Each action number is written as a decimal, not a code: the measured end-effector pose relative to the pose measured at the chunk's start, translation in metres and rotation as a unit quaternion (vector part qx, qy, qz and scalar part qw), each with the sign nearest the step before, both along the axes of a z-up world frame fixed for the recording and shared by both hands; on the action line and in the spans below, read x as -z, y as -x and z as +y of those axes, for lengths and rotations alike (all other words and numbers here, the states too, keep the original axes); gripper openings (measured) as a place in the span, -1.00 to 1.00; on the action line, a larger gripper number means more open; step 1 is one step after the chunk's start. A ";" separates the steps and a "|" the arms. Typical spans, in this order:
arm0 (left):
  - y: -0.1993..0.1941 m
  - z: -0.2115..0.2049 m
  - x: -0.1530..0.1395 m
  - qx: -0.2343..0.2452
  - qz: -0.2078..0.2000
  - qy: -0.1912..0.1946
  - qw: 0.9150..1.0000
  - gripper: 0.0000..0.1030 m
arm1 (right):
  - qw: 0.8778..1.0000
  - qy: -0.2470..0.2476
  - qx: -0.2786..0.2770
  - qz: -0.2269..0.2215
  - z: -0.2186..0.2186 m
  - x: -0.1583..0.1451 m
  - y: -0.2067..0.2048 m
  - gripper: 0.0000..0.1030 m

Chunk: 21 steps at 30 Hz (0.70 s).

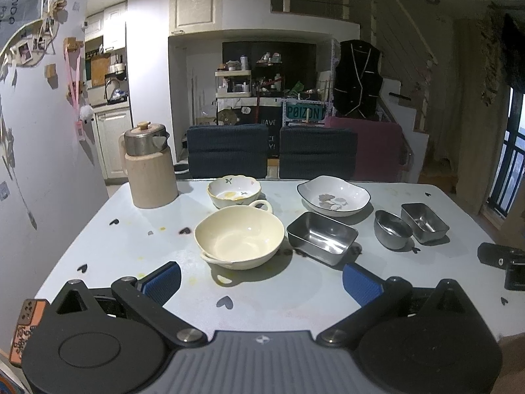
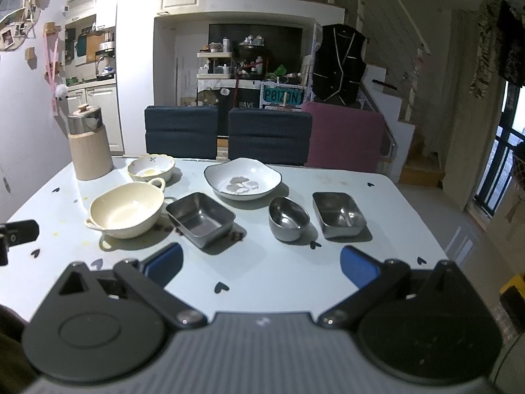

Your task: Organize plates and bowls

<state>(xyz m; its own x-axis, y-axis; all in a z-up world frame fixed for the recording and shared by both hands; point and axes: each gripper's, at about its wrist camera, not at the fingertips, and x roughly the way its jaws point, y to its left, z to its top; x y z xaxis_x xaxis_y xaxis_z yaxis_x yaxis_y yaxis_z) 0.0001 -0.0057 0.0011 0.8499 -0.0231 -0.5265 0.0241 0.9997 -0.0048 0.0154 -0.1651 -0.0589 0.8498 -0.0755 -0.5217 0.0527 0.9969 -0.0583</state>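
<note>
A cream two-handled bowl (image 1: 239, 238) (image 2: 128, 210) sits mid-table, just beyond my open, empty left gripper (image 1: 262, 284). Behind it stands a small scalloped flowered bowl (image 1: 234, 191) (image 2: 151, 168). To the right are a large steel rectangular dish (image 1: 321, 238) (image 2: 200, 218), a white dark-rimmed plate with a flower print (image 1: 333, 196) (image 2: 242, 179), a round steel bowl (image 1: 392, 229) (image 2: 288, 219) and a small steel rectangular dish (image 1: 424, 222) (image 2: 338, 214). My right gripper (image 2: 262, 264) is open and empty, hovering in front of the steel dishes.
A beige jug with a steel lid (image 1: 149, 167) (image 2: 88, 142) stands at the table's (image 2: 262, 279) back left. Two dark blue chairs (image 1: 228, 151) and a maroon one (image 2: 343, 136) line the far edge. A wall runs along the left.
</note>
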 end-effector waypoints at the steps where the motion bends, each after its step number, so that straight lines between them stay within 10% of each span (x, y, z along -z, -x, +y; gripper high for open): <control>1: -0.001 0.001 0.000 -0.001 0.002 0.004 1.000 1.00 | 1.000 -0.001 0.000 0.000 -0.001 0.000 0.000 0.99; 21: -0.080 -0.022 -0.010 0.023 0.007 0.003 1.000 1.00 | 1.000 -0.010 -0.008 -0.004 -0.022 -0.020 -0.060 1.00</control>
